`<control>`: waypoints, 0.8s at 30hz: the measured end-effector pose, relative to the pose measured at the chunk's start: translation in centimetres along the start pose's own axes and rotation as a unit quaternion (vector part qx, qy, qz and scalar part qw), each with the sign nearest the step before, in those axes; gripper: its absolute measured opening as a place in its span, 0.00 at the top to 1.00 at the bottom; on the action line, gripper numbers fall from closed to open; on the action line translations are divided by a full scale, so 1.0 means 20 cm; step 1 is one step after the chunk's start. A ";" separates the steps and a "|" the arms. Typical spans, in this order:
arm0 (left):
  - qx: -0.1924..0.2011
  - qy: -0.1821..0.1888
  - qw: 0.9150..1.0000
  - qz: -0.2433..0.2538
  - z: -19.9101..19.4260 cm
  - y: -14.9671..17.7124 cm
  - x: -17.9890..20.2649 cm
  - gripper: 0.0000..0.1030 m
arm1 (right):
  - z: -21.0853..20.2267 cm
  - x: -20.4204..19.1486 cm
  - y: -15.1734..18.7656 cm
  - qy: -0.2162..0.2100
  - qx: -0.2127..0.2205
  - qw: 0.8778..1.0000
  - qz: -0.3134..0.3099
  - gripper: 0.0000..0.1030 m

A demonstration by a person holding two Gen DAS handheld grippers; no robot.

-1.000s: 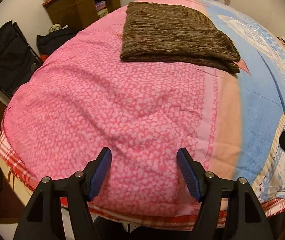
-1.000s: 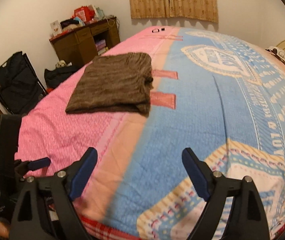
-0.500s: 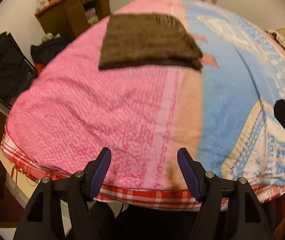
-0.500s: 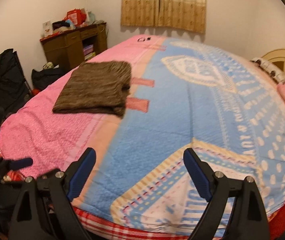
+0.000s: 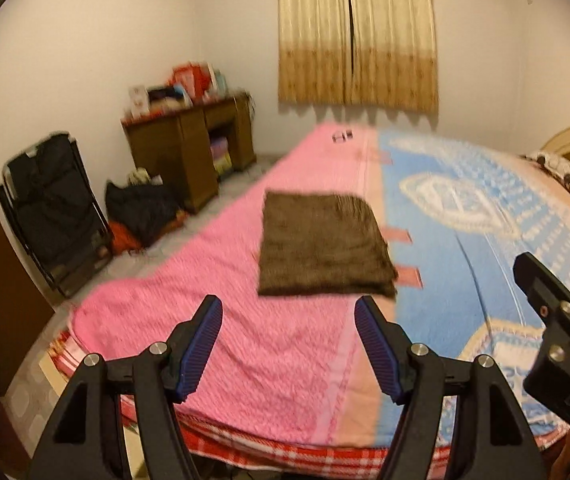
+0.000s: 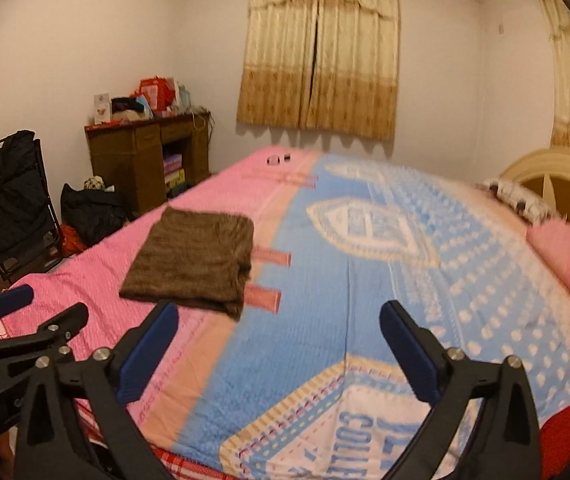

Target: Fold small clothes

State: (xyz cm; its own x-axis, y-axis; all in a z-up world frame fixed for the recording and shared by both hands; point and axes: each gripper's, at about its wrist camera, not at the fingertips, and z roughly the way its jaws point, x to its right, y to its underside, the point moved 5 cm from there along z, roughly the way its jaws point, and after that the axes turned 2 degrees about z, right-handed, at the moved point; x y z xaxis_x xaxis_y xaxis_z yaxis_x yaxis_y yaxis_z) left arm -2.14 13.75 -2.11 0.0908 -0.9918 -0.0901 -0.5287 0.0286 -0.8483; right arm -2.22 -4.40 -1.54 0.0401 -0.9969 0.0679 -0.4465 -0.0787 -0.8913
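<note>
A brown knitted garment [image 5: 323, 246] lies folded into a flat rectangle on the pink side of the bed cover [image 5: 213, 280]; it also shows in the right wrist view [image 6: 195, 260]. My left gripper [image 5: 289, 344] is open and empty, held above the bed's near edge, well short of the garment. My right gripper [image 6: 279, 350] is open and empty, over the blue part of the cover [image 6: 325, 320], to the right of the garment. Neither touches the cloth.
A wooden desk [image 5: 193, 148] with clutter stands at the back left wall. A black folding chair [image 5: 53, 208] and a dark bag [image 5: 141, 208] sit on the floor left of the bed. A pink pillow [image 6: 569, 268] and a headboard [image 6: 557, 176] lie at the right. Curtains [image 6: 319, 52] hang behind.
Both grippers have pulled back and tilted up from the bed, so the garment now sits farther off and the room's walls show. The garment has not moved. Both grippers stay open.
</note>
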 end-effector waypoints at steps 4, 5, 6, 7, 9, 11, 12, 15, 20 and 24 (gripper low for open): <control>0.055 -0.033 0.998 0.004 -0.08 -0.07 -0.04 0.31 | -0.04 -0.04 -0.09 0.005 0.031 0.999 -0.024 0.00; 0.070 -0.041 0.997 0.004 -0.11 -0.09 -0.06 0.28 | -0.04 -0.04 -0.11 0.004 0.036 0.999 -0.026 0.00; 0.082 -0.047 0.996 0.002 -0.11 -0.10 -0.07 0.22 | -0.05 -0.04 -0.13 0.004 0.045 0.999 -0.026 0.00; 0.090 -0.050 0.995 0.001 -0.13 -0.10 -0.08 0.21 | -0.07 -0.04 -0.15 0.004 0.056 0.998 -0.021 0.00; 0.110 -0.058 0.992 -0.001 -0.16 -0.12 -0.10 0.18 | -0.10 -0.02 -0.18 -0.002 0.075 0.997 -0.005 0.00; 0.119 -0.058 0.991 -0.004 -0.18 -0.13 -0.10 0.17 | -0.14 -0.01 -0.18 -0.009 0.094 0.996 0.011 0.00; 0.121 -0.056 0.991 -0.006 -0.19 -0.13 -0.10 0.17 | -0.15 -0.01 -0.18 -0.011 0.102 0.994 0.019 0.00; 0.125 -0.048 0.991 -0.010 -0.21 -0.15 -0.09 0.17 | -0.18 0.03 -0.17 -0.015 0.123 0.991 0.040 0.00; 0.140 -0.035 0.989 -0.012 -0.26 -0.15 -0.07 0.16 | -0.21 0.11 -0.19 -0.030 0.148 0.985 0.084 0.00; 0.134 -0.029 0.991 -0.008 -0.25 -0.15 -0.05 0.14 | -0.20 0.14 -0.17 -0.040 0.151 0.982 0.106 0.00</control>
State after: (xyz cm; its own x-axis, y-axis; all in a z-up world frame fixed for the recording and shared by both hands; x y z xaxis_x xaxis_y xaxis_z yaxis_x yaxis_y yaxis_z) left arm -4.91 14.01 3.09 0.1495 -0.9839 -0.0984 -0.2847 0.0524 -0.9572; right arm -4.18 -7.02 3.54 0.0506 -0.9861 -0.1582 -0.1683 0.1478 -0.9746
